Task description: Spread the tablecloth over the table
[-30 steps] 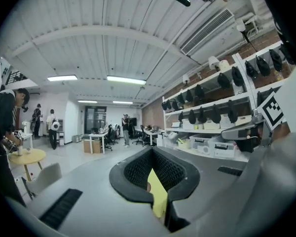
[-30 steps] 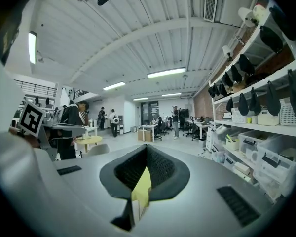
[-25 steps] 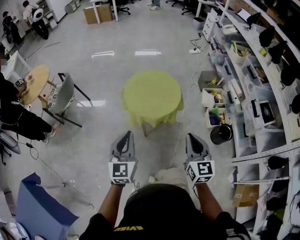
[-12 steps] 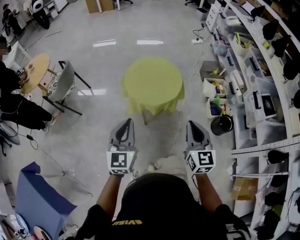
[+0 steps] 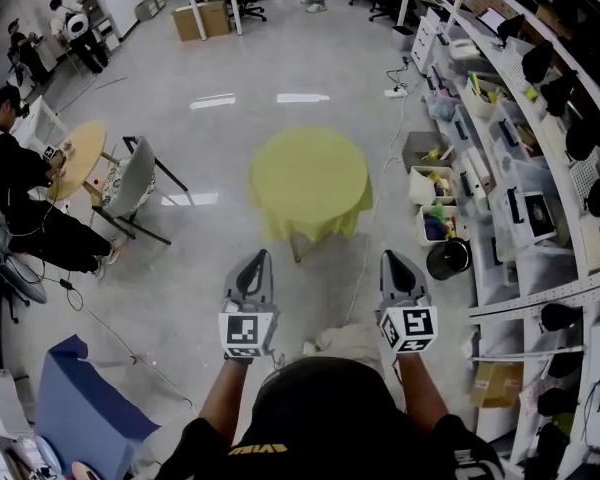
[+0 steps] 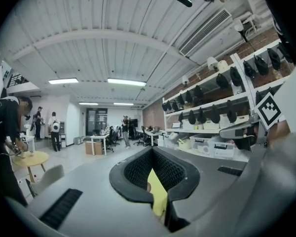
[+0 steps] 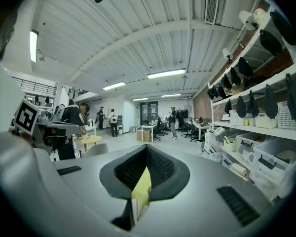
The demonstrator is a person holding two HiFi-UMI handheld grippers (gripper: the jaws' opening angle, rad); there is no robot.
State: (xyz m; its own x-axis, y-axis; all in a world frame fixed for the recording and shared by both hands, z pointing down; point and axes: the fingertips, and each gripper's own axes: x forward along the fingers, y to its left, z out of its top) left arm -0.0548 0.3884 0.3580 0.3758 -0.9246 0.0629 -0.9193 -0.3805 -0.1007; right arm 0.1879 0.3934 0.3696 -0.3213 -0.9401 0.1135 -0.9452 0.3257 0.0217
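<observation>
While left gripper [image 5: 258,258] and right gripper [image 5: 392,260] stay closed, tablecloth [image 5: 310,173] stays spread.

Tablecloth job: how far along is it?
Done: the yellow tablecloth covers the round table, hanging over its edge. In hand: nothing; the left gripper and right gripper are shut and empty, short of the table. Left: apparently nothing, maybe smoothing.

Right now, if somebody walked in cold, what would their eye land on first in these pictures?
First, the bright yellow-green tablecloth, draped over the round table in the middle of the pale floor. Next, the left tool and the right tool, held side by side near the bottom of the head view, both shut, empty and aimed at that table. After that, the crowded shelves along the right side.
</observation>
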